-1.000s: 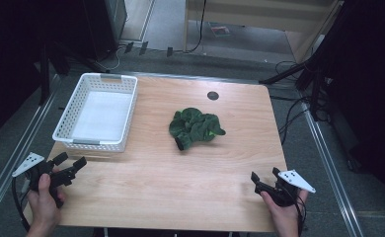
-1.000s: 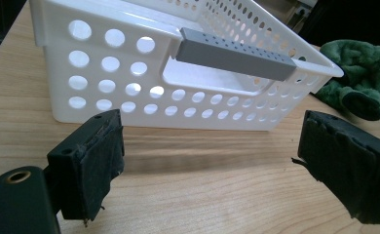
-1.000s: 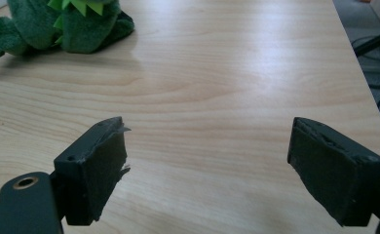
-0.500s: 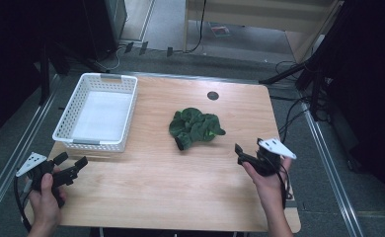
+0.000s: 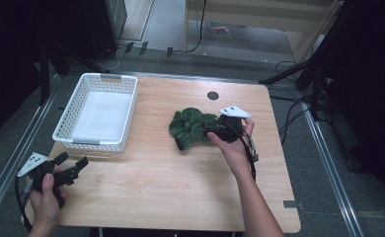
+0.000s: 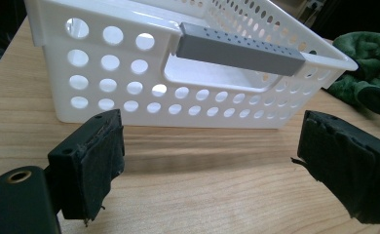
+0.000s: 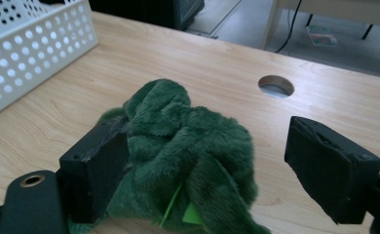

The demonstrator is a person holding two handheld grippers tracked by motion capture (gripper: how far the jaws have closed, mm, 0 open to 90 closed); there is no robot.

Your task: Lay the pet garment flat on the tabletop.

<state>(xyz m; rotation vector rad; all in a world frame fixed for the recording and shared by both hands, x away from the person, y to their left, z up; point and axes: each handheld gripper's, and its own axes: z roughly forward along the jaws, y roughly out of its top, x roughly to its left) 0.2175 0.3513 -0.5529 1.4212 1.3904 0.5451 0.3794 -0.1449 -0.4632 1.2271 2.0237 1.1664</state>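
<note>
A crumpled green plush toy [image 5: 188, 126] lies near the middle of the wooden table [image 5: 156, 187]. My right gripper [image 5: 208, 131] has come in from the toy's right side and is open. In the right gripper view the plush toy [image 7: 188, 131] sits between the jaws, with fur brushing the left pad [image 7: 100, 156] and a clear gap to the right pad [image 7: 324, 165]. My left gripper [image 5: 73, 162] stands open at the table's front left corner, with nothing in it. In its own view the left gripper [image 6: 217, 156] faces the near end of a white perforated basket [image 6: 129, 92].
The white basket [image 5: 92, 144] stands at the left of the table with nothing in it, a grey handle [image 6: 239, 48] on its near end. A round cable hole [image 5: 212, 95] lies behind the toy. Metal rails run along both table sides, with cables on the floor at the right.
My right gripper travelled from the table's front right corner up and leftward to the green plush toy, which is now between its jaws. The left gripper stayed where it was.
</note>
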